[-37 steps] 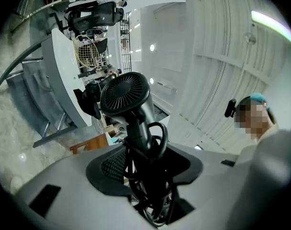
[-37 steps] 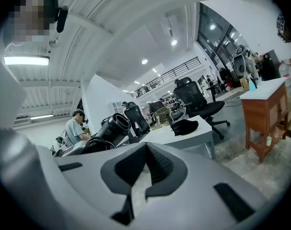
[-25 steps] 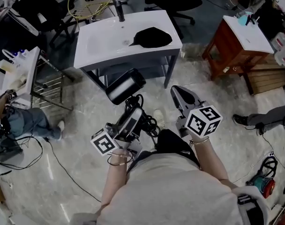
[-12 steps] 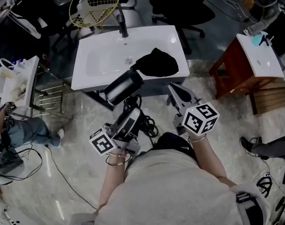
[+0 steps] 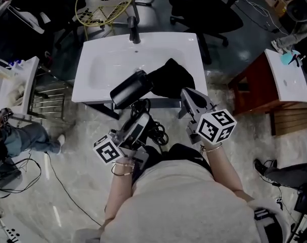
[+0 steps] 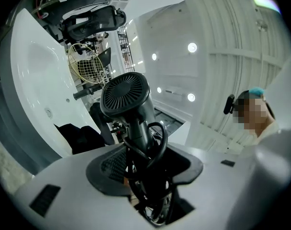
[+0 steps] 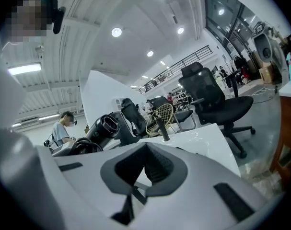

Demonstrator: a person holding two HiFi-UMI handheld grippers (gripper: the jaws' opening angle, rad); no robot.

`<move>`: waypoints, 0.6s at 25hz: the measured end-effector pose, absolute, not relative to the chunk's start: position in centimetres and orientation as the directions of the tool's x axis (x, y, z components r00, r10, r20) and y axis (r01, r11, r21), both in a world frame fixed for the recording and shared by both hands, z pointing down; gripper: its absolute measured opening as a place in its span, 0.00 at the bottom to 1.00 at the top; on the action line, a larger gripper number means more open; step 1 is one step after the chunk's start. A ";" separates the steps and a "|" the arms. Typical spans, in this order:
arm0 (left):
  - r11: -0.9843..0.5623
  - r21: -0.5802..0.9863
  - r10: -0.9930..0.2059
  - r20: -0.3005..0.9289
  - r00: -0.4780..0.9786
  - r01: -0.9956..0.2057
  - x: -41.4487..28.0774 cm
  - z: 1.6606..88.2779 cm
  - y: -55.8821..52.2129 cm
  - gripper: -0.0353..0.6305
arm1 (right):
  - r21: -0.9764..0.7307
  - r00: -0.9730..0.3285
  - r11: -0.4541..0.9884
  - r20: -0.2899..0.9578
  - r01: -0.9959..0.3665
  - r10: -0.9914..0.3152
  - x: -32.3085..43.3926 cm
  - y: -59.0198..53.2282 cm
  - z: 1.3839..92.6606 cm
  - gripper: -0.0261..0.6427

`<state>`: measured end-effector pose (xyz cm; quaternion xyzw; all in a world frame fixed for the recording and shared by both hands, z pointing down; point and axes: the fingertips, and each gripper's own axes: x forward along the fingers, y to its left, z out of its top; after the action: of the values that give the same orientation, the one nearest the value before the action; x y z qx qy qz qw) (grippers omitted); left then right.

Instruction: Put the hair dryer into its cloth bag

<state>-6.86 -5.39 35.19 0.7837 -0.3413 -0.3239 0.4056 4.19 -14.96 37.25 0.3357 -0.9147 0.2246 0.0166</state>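
- Head view: the left tool (image 5: 139, 118) is clenched on the handle of the black hair dryer (image 5: 131, 89), with the coiled cord (image 5: 154, 130) bunched at the grip. The dryer's barrel lies over the front edge of the white counter (image 5: 100, 75), just left of the black cloth bag (image 5: 171, 78). The bag lies crumpled on the counter's front right part. The right tool (image 5: 186, 95) hangs just below the bag, its jaws pressed together and empty. A faucet (image 5: 134, 32) stands at the counter's far edge.
- Left gripper view: the hair dryer (image 6: 128, 97) stands up between the jaws of the left tool (image 6: 145, 171), its rear grille facing the camera. Loops of cord (image 6: 152, 152) are caught in the grip with the handle. The cloth bag (image 6: 80, 138) shows to the left on the counter (image 6: 35, 80).
- Right gripper view: the right tool (image 7: 146, 169) is closed on nothing. Beyond it are the hair dryer (image 7: 104, 128) at left, the faucet (image 7: 163, 128) and the counter (image 7: 203, 140).
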 end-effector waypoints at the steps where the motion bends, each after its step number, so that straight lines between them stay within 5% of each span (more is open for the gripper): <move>1: -0.431 0.862 -0.799 -0.228 0.556 -0.266 -7.0 35.5 -5.6 0.37 | -0.398 -0.772 0.671 0.192 -0.626 -0.607 4.2 -15.2 37.6 0.04; 15: -0.413 0.863 -0.743 -0.136 0.656 -0.289 -7.6 38.2 -7.3 0.37 | -0.329 -0.712 0.632 0.303 -0.702 -0.633 5.0 -17.6 40.9 0.04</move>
<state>-7.63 -7.33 38.19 0.7992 -0.3229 -0.2607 0.4348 5.00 -17.64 40.94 0.3708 -0.8999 0.2154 0.0797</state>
